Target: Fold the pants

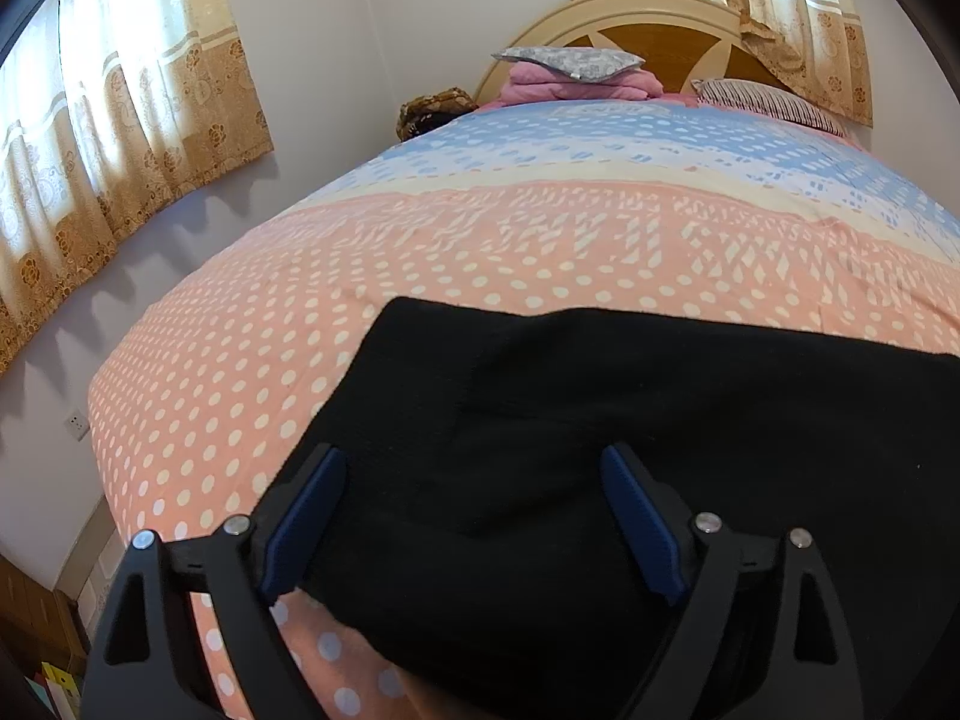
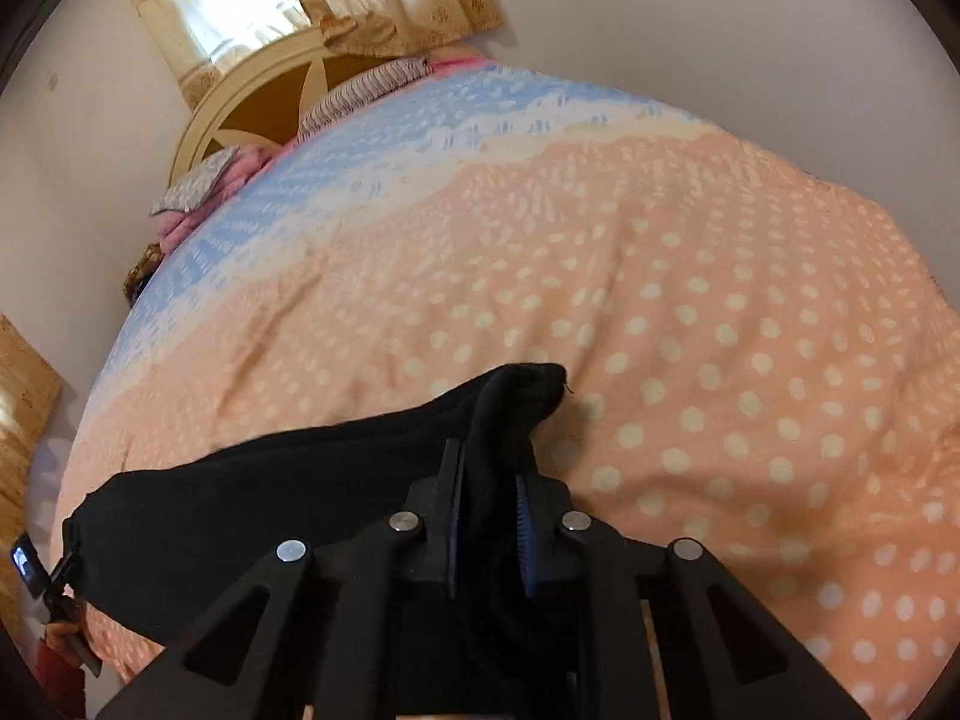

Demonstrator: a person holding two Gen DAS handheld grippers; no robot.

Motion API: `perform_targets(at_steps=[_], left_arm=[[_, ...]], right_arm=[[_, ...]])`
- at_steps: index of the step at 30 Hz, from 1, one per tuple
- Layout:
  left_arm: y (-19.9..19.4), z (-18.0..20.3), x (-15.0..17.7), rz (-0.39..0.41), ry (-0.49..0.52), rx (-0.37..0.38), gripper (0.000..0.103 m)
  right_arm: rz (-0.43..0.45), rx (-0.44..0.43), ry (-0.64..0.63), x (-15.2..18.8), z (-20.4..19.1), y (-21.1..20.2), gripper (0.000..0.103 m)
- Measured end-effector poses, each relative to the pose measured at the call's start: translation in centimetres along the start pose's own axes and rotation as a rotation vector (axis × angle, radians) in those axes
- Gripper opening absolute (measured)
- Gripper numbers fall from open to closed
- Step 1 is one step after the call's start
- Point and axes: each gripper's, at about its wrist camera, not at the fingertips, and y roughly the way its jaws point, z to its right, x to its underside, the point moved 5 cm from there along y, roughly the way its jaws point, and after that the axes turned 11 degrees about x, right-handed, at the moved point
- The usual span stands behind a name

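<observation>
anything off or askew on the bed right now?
Mostly fine. The black pants lie flat on the bedspread, except one end bunched up in the right gripper. The left gripper is open.

We are in a home bedroom: a bed [image 1: 540, 240] with dotted quilt, arched headboard [image 1: 654, 30], pillows [image 1: 768, 99] at its far end, curtained windows [image 1: 120, 120].
</observation>
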Motion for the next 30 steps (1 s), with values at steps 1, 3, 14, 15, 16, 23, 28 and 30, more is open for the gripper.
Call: perform_targets(at_steps=[1, 3, 14, 15, 16, 23, 28, 30], left_arm=[[0.0, 0.0, 0.0, 0.000, 0.002, -0.003, 0.090], [0.0, 0.1, -0.1, 0.002, 0.004, -0.010, 0.091], [-0.2, 0.5, 0.0, 0.016, 0.029, -0.045, 0.092], [-0.3, 0.5, 0.0, 0.018, 0.025, -0.039, 0.092], [-0.4, 0.5, 0.0, 0.022, 0.024, -0.037, 0.092], [-0.5, 0.7, 0.0, 0.028, 0.049, -0.053, 0.092], [-0.9, -0.2, -0.3, 0.006, 0.050, 0.015, 0.092], [-1.6, -0.6, -0.4, -0.014, 0.086, 0.042, 0.091]], right_arm=[[0.040, 0.010, -0.021, -0.2, -0.3, -1.1, 0.013], [0.120, 0.042, -0.047, -0.5, -0.6, -3.2, 0.013], [0.052, 0.375, -0.080, -0.8, 4.0, 2.1, 0.006], [0.065, 0.394, -0.021, -1.3, 4.9, 1.0, 0.006], [0.112, 0.404, 0.037, -1.7, 5.6, -0.7, 0.006], [0.193, 0.178, -0.055, 0.2, -2.7, -5.2, 0.006], [0.049, 0.080, -0.124, 3.2, -9.8, -0.7, 0.006], [-0.010, 0.100, -0.083, 3.4, -10.0, 1.3, 0.006]])
